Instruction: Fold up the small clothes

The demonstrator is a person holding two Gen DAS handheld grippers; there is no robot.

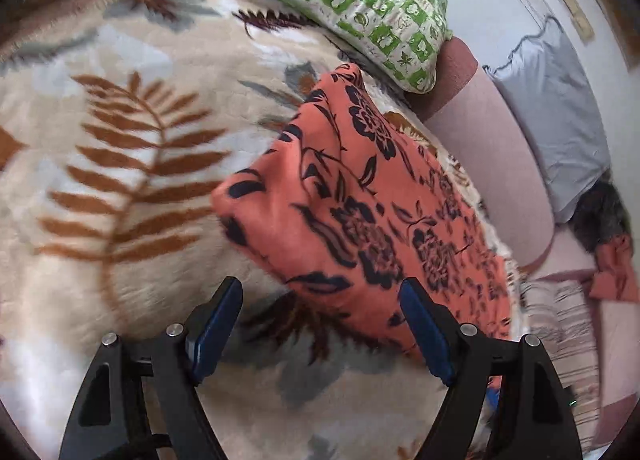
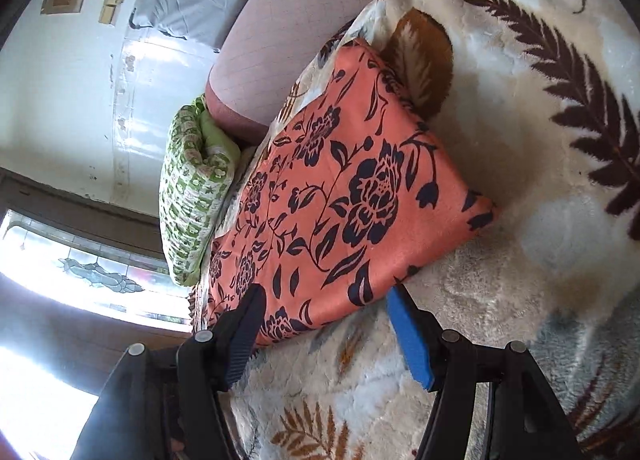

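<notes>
An orange cloth with a dark flower print (image 1: 360, 196) lies folded flat on a cream blanket with leaf patterns (image 1: 120, 140). My left gripper (image 1: 322, 286) hovers open just short of the cloth's near edge, nothing between its blue pads. In the right wrist view the same orange cloth (image 2: 340, 196) lies as a neat rectangle on the blanket (image 2: 540, 220). My right gripper (image 2: 326, 292) stands open over the cloth's near corner, the pads apart and not pressing on the fabric.
A green and white patterned pillow (image 1: 360, 0) lies at the blanket's far edge, also the pillow (image 2: 192, 196) beside the cloth. A pink mattress (image 1: 500, 160) with a grey pillow (image 1: 556, 100) runs alongside. More orange fabric (image 1: 616, 272) lies at the far right. A window (image 2: 80, 272) glows low left.
</notes>
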